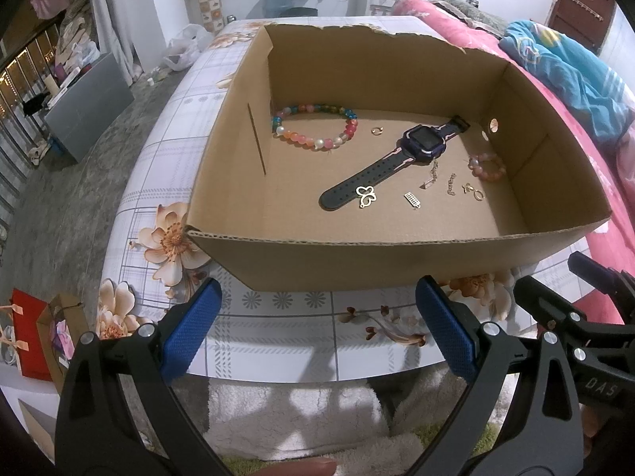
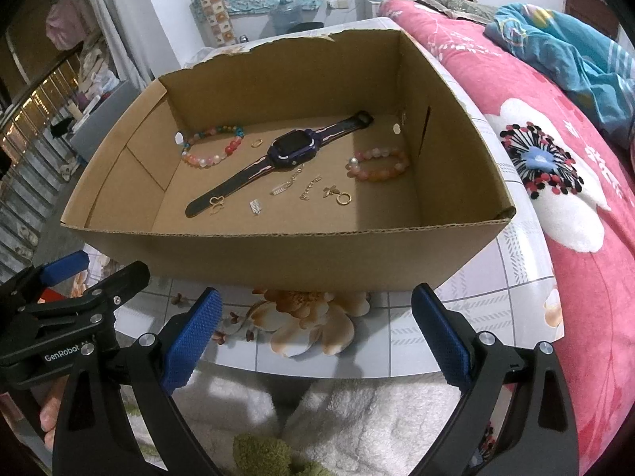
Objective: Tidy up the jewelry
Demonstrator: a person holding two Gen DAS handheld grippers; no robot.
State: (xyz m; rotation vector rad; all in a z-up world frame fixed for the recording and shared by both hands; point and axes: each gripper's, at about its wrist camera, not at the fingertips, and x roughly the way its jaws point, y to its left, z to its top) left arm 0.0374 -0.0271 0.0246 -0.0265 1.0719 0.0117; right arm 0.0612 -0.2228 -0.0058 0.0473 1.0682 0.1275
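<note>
An open cardboard box (image 1: 397,263) (image 2: 278,256) stands on a floral table. Inside lie a multicoloured bead bracelet (image 1: 313,125) (image 2: 212,146), a purple smartwatch (image 1: 397,160) (image 2: 278,158), a pink-orange bead bracelet (image 1: 487,166) (image 2: 381,164), a butterfly charm (image 1: 366,195) (image 2: 216,203), a gold ring (image 1: 479,195) (image 2: 343,198), a small hoop (image 1: 376,131) (image 2: 257,143) and several small chain pieces (image 2: 309,189). My left gripper (image 1: 319,329) hangs open in front of the box's near wall, holding nothing. My right gripper (image 2: 317,333) is open beside it, also with nothing between its fingers.
The table's (image 1: 278,337) near edge lies just under both grippers, with a white fluffy rug (image 2: 357,416) below. A pink floral bed (image 2: 555,158) with a blue blanket (image 2: 563,51) runs along the right. A grey cabinet (image 1: 89,99) and red gift bag (image 1: 29,337) sit at left.
</note>
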